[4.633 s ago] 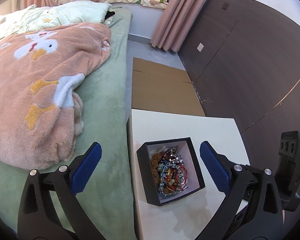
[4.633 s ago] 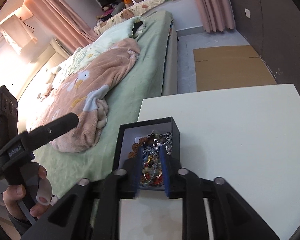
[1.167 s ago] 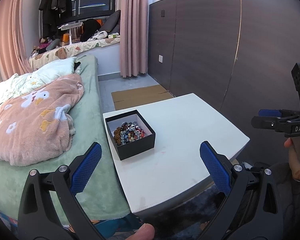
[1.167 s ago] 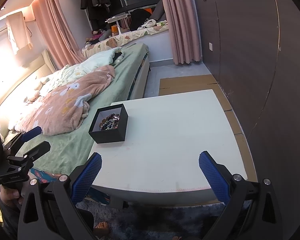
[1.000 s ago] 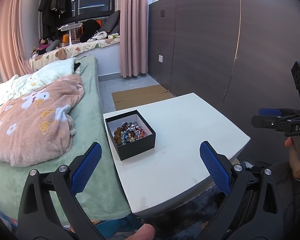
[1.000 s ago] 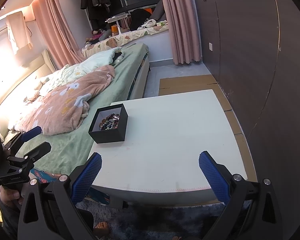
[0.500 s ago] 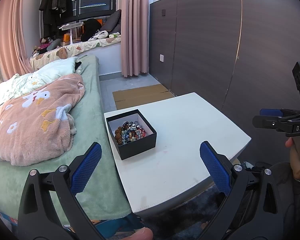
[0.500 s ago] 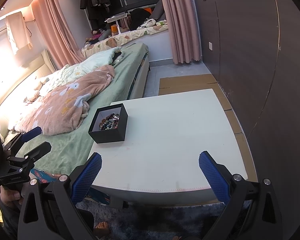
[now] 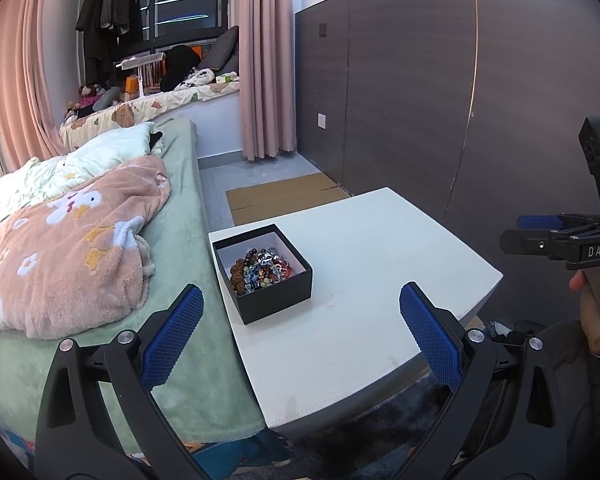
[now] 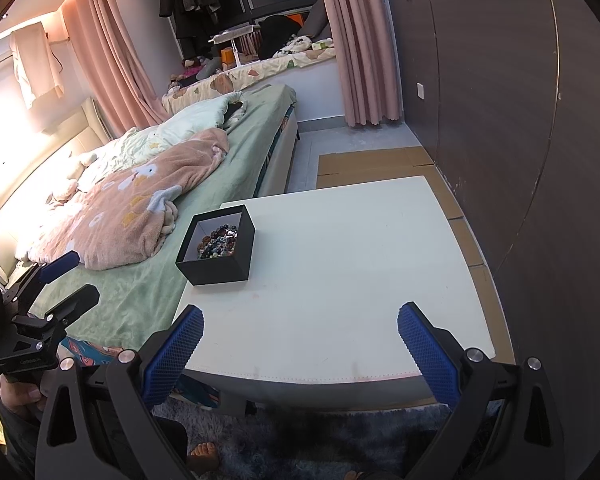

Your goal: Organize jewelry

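Observation:
A black open box [image 9: 278, 290] holds a heap of beaded jewelry [image 9: 261, 270] and stands at the left edge of a white table [image 9: 364, 264]. The box also shows in the right wrist view [image 10: 224, 270], with the beads [image 10: 218, 242] inside. My left gripper [image 9: 300, 336] is open and empty, held back from the table's near corner. My right gripper [image 10: 298, 344] is open and empty, held back from the table's front edge [image 10: 340, 378]. Each gripper shows from the side in the other's view, the right [image 9: 548, 236] and the left [image 10: 56, 280].
A bed with a green sheet [image 9: 180, 240] and a pink blanket [image 9: 68, 240] adjoins the table's left side. A dark panelled wall [image 9: 480, 120] runs along the right. Flat cardboard [image 9: 284, 198] lies on the floor behind the table. A dark rug [image 10: 300, 440] lies below.
Since 4.6 s ago both grippers have pulled far back from the box, and the right one has opened. Over the last second nothing visibly moves.

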Motion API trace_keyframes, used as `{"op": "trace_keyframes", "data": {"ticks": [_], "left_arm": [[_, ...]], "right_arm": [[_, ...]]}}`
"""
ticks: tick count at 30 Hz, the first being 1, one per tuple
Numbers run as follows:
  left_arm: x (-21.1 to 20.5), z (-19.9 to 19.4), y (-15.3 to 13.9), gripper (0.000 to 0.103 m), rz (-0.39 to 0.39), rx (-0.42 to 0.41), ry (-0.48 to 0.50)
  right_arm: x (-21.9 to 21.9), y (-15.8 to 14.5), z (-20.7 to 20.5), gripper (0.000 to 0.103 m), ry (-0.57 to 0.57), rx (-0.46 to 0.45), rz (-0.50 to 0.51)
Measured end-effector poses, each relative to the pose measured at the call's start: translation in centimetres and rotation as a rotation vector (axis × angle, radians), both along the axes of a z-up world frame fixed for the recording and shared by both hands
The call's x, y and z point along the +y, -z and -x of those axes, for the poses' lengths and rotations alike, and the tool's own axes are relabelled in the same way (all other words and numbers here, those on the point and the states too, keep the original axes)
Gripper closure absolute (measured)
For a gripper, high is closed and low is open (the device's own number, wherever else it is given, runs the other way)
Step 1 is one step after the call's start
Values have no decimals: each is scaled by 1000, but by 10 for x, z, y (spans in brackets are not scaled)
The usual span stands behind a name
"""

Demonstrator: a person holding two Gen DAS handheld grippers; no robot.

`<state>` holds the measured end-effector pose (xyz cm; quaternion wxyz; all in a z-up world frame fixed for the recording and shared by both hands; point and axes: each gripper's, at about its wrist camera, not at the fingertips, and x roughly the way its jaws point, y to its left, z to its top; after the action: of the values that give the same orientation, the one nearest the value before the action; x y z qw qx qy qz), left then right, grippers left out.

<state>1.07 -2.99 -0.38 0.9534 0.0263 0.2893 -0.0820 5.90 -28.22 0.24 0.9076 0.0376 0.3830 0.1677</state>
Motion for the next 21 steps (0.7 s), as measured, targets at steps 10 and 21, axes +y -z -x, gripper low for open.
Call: {"op": "trace_keyframes", "data": {"ticks": [10,21], "left_arm": [[1,-3,1,5,3,11,0],[6,-7,3,5,19,39,-13]], "right_arm": [[0,0,0,8,0,0,1],[-2,3,0,8,-6,3,-3]]}}
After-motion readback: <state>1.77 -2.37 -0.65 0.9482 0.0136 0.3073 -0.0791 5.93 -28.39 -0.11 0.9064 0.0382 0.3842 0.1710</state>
